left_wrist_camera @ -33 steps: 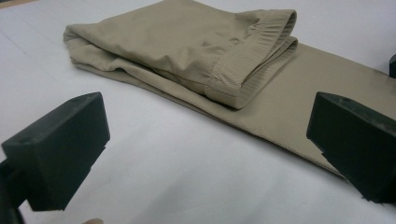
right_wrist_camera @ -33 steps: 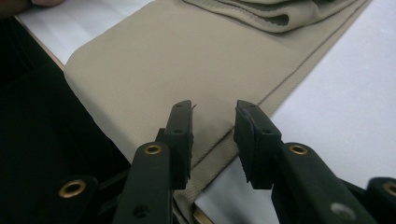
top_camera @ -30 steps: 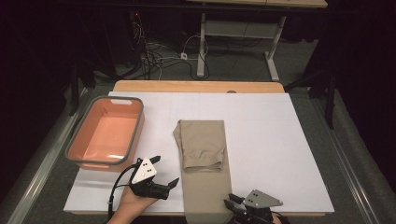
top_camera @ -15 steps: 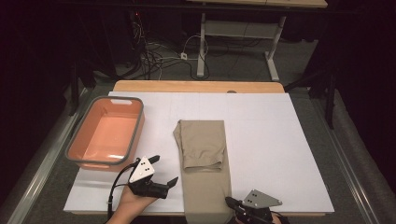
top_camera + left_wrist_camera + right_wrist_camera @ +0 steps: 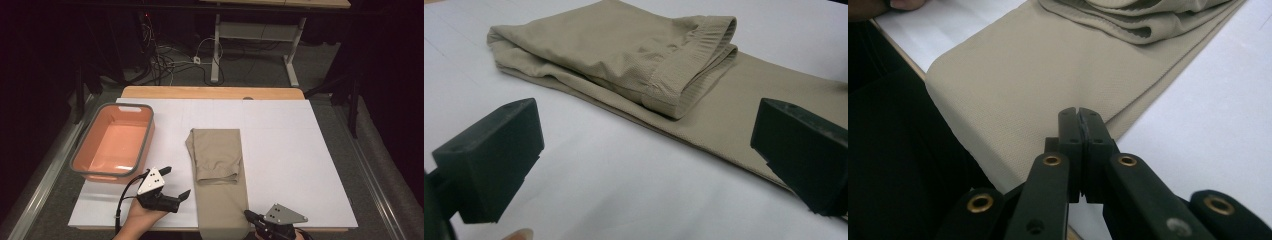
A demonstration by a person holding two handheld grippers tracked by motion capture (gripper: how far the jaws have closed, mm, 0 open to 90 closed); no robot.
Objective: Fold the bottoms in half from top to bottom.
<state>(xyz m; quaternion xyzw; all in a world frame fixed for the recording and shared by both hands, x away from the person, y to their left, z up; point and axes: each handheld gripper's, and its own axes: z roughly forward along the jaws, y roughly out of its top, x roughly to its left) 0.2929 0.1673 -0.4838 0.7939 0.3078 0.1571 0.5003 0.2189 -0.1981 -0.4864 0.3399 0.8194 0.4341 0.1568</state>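
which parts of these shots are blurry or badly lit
High view: the white table is evenly lit, the room behind falls into near black. Left gripper view: the near black jaws are soft, the folded beige garment sharper. Right gripper view: the right gripper is crisp, its near arms blurred, and the lower left is dark.

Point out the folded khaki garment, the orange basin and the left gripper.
khaki garment (image 5: pixel 217 150), high view, folded upper layer.
orange basin (image 5: pixel 147 142), high view, grey right rim.
left gripper (image 5: pixel 175 182), high view, between its open fingers.
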